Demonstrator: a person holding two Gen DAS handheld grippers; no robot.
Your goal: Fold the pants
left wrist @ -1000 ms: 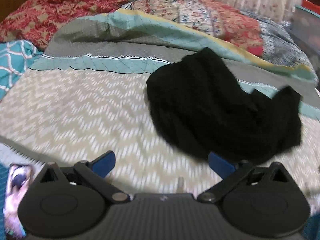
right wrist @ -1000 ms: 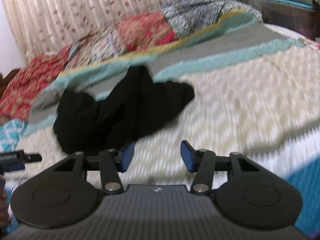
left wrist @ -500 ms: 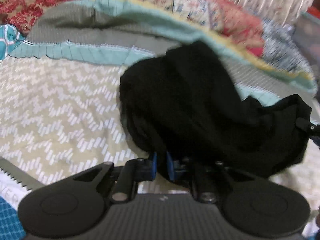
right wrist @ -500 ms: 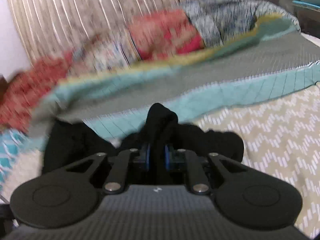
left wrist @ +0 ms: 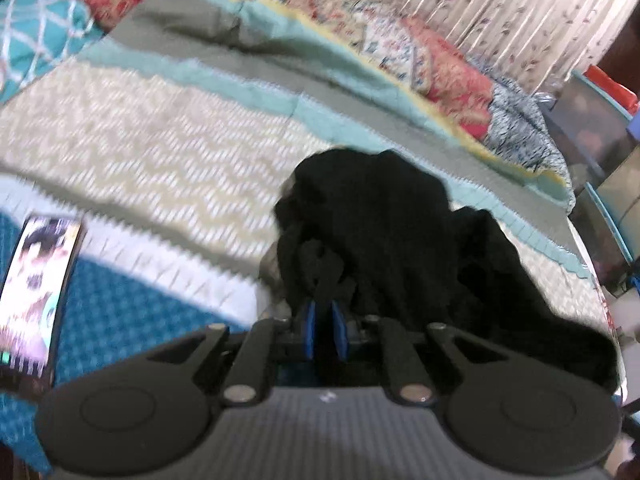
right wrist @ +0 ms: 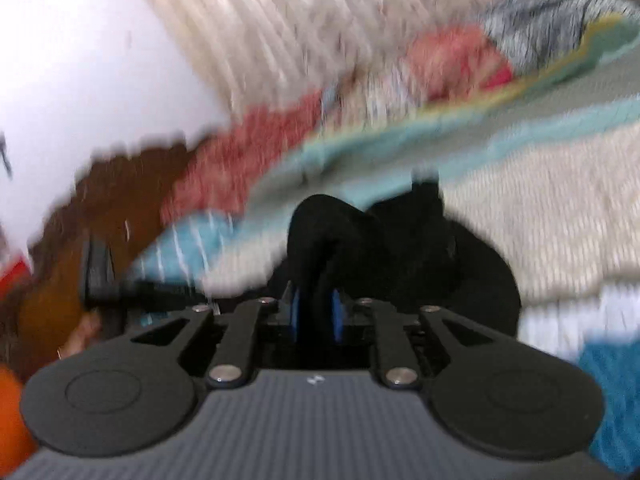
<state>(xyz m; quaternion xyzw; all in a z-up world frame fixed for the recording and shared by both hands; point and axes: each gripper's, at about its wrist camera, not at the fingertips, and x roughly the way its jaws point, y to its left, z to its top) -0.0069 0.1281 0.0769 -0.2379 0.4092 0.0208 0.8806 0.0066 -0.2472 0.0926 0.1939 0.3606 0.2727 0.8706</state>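
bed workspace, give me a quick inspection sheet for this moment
surface: bed quilt, cream zigzag with teal bands, rumpled at the far side
job's things: black pants bunched in a heap, unfolded
clutter: lit phone at the near edge
grippers: left tongs shut on the pants; right tongs pinch a roll of the pants, jaws opening slightly
cables: nothing seen
surroundings: patchwork blanket, curtain, storage bins

The left gripper (left wrist: pixel 323 330) is pinching a fold of the black pants (left wrist: pixel 404 240), which are lying bunched on the chevron-patterned bedspread (left wrist: pixel 160 152), with a lit phone (left wrist: pixel 36 284) resting nearby.
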